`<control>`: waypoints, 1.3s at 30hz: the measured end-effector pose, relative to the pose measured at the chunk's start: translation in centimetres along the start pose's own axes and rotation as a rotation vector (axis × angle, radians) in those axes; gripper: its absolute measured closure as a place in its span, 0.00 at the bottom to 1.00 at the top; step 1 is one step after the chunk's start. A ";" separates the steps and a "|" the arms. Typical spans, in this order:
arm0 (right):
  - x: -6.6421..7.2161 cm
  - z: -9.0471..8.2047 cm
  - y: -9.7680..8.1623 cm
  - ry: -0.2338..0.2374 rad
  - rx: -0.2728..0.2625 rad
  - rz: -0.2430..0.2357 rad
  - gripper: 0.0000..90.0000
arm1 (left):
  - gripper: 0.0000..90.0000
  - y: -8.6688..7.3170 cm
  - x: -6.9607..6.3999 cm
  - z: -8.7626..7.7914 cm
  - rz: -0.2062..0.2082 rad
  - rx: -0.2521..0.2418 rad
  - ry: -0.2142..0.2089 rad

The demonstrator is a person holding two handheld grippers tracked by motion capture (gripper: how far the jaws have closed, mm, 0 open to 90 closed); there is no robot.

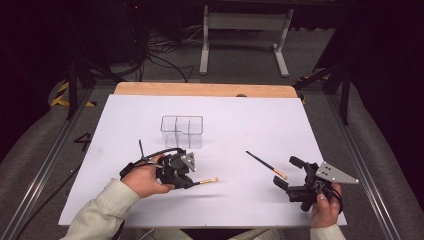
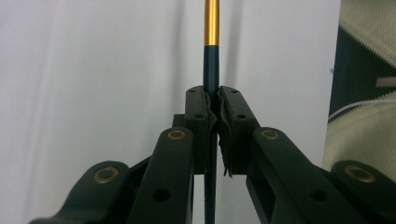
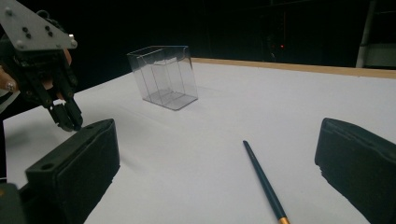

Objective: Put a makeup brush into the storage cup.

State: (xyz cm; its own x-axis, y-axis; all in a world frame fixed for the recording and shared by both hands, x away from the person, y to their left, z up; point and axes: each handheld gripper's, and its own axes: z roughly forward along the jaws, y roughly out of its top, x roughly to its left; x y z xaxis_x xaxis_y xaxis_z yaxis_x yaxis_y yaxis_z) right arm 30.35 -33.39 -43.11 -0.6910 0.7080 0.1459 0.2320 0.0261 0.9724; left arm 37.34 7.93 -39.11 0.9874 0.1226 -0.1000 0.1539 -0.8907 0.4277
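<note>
The left gripper (image 2: 212, 109) is clamped on a paintbrush (image 2: 211, 56), seemingly lifted off the white table (image 1: 250, 125). The right gripper (image 1: 292, 172) stands wide apart; a second paintbrush (image 3: 264, 182) lies between its jaws. Beyond sits a clear divided box (image 3: 163, 77).

Two brushes (image 1: 209, 180) (image 1: 266, 165), one clear box (image 1: 182, 131)
</note>
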 end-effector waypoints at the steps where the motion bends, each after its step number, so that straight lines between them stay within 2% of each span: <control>1: 0.0 0.0 0.0 0.000 0.000 0.001 0.00 | 0.92 0.0 0.2 -0.3 0.002 -0.024 -0.003; 3: 0.0 0.0 0.0 -0.001 0.003 -0.001 0.00 | 0.92 -0.1 0.3 -0.5 -0.013 -0.043 -0.009; 6: 0.0 0.0 0.0 -0.002 0.006 -0.003 0.00 | 0.92 -0.4 0.8 -1.0 -0.046 -0.116 0.010; 10: 0.0 0.0 -0.1 -0.002 0.008 -0.004 0.00 | 0.92 -0.7 1.0 -1.8 -0.057 -0.200 0.029; 11: 0.0 0.0 -0.1 -0.004 0.008 -0.005 0.00 | 0.92 -0.7 1.0 -1.8 -0.057 -0.200 0.029; 13: 0.0 0.0 -0.1 -0.003 0.008 -0.005 0.00 | 0.92 -0.8 1.1 -2.0 -0.072 -0.226 0.050; 17: 0.1 0.0 0.0 -0.004 0.012 -0.023 0.00 | 0.92 -1.2 1.5 -2.4 -0.092 -0.290 0.064; 18: 0.1 0.1 -0.1 -0.003 0.012 -0.022 0.01 | 0.92 -1.4 1.6 -2.8 -0.103 -0.332 0.074; 24: 0.1 0.1 -0.1 -0.003 0.016 -0.025 0.01 | 0.92 -2.1 1.8 -3.6 -0.134 -0.441 0.114; 25: 0.1 0.2 -0.1 -0.003 0.017 -0.026 0.01 | 0.92 -2.1 1.8 -3.6 -0.134 -0.441 0.114; 26: 0.2 0.2 -0.1 -0.002 0.020 -0.029 0.01 | 0.92 -2.3 1.9 -3.9 -0.140 -0.481 0.122; 28: 0.2 0.1 -0.1 -0.003 0.020 -0.030 0.00 | 0.92 -2.5 1.9 -4.1 -0.144 -0.519 0.137; 30: 0.2 0.2 -0.1 -0.003 0.018 -0.029 0.00 | 0.92 -2.7 2.0 -4.3 -0.142 -0.536 0.143; 35: 0.2 0.1 -0.2 -0.003 0.019 -0.028 0.01 | 0.92 -3.2 2.3 -4.8 -0.151 -0.640 0.163; 39: 0.3 0.0 -0.2 -0.004 0.019 -0.029 0.01 | 0.92 -3.4 2.4 -4.8 -0.163 -0.677 0.180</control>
State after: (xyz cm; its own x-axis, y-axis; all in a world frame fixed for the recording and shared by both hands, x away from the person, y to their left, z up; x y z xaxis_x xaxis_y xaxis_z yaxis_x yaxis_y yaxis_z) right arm 30.12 -33.21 -43.27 -0.6949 0.7096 0.1165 0.2246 0.0603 0.9726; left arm 39.37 13.33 -36.43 0.9318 0.3527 -0.0855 0.2312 -0.3954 0.8890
